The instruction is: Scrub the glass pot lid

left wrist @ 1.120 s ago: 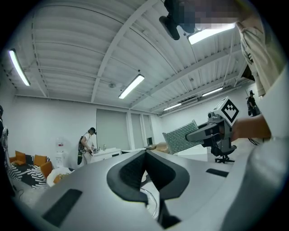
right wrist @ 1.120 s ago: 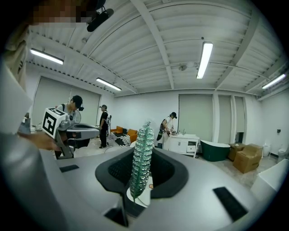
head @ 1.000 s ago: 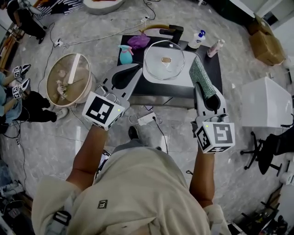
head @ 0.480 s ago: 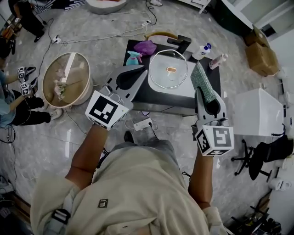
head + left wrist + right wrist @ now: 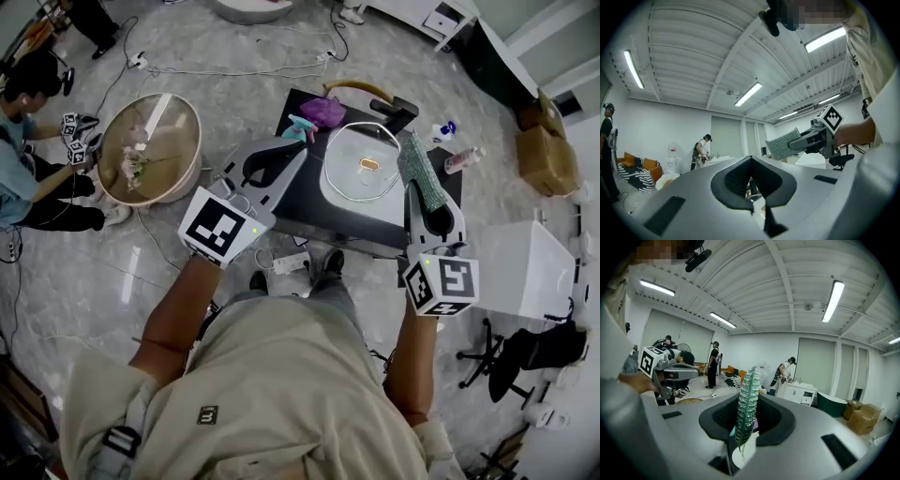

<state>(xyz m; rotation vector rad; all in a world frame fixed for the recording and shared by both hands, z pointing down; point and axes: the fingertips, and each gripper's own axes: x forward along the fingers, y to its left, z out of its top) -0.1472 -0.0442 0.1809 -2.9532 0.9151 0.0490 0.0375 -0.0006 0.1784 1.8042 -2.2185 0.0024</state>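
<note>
In the head view the scrub pad [image 5: 419, 173] overlaps the right rim of the glass pot lid [image 5: 361, 169]; the left claw [image 5: 281, 155] and right claw [image 5: 422, 192] cover parts of the worktop [image 5: 305, 202]; the two bottles [image 5: 466, 159] at its far corner are too small to read; a person [image 5: 23, 178] is cut by the left edge. In the right gripper view only a pale sliver shows below the scrub pad, lid or not I cannot tell; in the left gripper view, what lies past the slit between the meeting jaws is too small to tell.

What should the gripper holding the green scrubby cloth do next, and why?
Probably swing the right gripper down and left until its green cloth meets the glass lid. The cloth is clamped but sits beside the lid, apart from it, so scrubbing hasn't started.
</note>
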